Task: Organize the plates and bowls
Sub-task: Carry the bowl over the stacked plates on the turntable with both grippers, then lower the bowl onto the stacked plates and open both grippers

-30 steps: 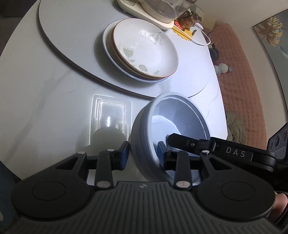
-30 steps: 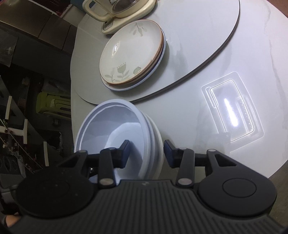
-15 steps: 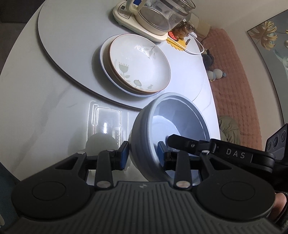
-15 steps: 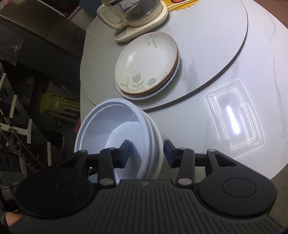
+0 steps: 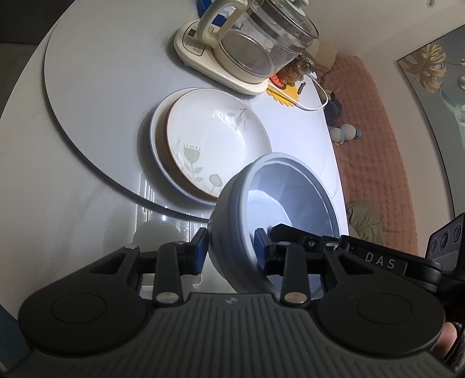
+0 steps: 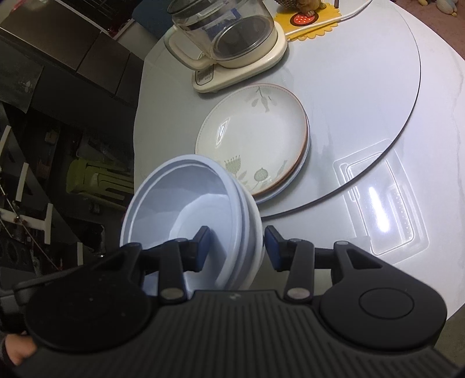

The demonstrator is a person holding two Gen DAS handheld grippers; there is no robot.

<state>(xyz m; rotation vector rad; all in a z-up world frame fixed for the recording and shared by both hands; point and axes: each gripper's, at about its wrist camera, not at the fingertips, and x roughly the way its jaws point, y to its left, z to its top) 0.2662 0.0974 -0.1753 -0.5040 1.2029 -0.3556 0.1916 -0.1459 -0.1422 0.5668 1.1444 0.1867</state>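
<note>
A stack of pale blue bowls (image 5: pixel 279 209) hangs tilted above the table's near side, held from both sides. My left gripper (image 5: pixel 231 250) is shut on the stack's left wall, one blue pad outside and one inside. My right gripper (image 6: pixel 237 247) is shut on the opposite wall of the bowls (image 6: pixel 186 203). One of its black fingers (image 5: pixel 293 232) reaches into the bowl in the left wrist view. Just beyond, a floral plate (image 5: pixel 215 139) tops a stack of plates (image 6: pixel 252 136) on the grey turntable (image 5: pixel 101 87).
A glass kettle on a cream base (image 5: pixel 255 37) stands behind the plates, next to a yellow coaster (image 6: pixel 311 20) with a white cable. The white marble table (image 6: pixel 436 145) shows a bright ceiling-light reflection. A pink-covered seat (image 5: pixel 377 130) lies past the table's right edge.
Both grippers have risen and carried the bowl stack forward toward the plates. The bowls' far rim now overlaps the plate stack's near edge, and the kettle has come fully into view.
</note>
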